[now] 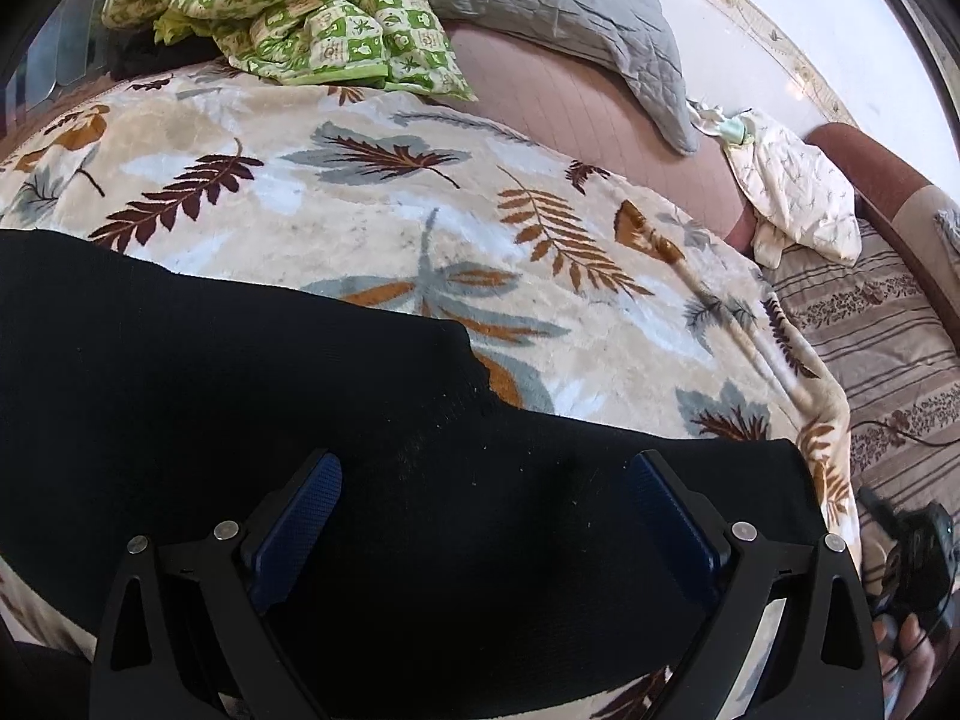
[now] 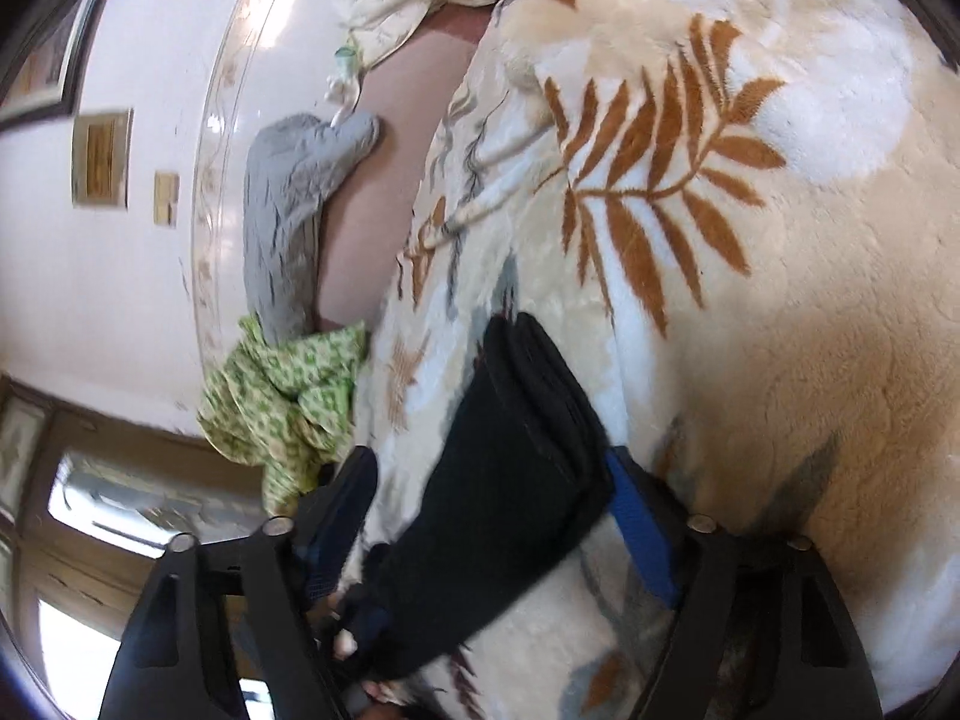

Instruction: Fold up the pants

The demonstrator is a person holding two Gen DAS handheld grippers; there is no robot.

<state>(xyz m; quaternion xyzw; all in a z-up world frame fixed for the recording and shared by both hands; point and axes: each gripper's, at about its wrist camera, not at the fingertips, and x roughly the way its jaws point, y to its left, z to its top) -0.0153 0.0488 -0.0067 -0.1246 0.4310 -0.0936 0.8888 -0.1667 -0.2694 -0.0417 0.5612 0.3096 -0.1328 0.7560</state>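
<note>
Two wide jaws of the left gripper [image 1: 485, 516] hover over the black pants [image 1: 252, 372], which lie flat on the blanket [image 1: 360, 192]; nothing is pinched; a careless close could rumple the smooth knit. Right view: the right gripper [image 2: 492, 504] straddles the pants' layered edge [image 2: 528, 420]; whether its pads press is unclear; plush, slippery blanket pile could let the stacked folds slide apart.

Left gripper [image 1: 486, 468] wide — right gripper [image 2: 492, 474] parted
</note>
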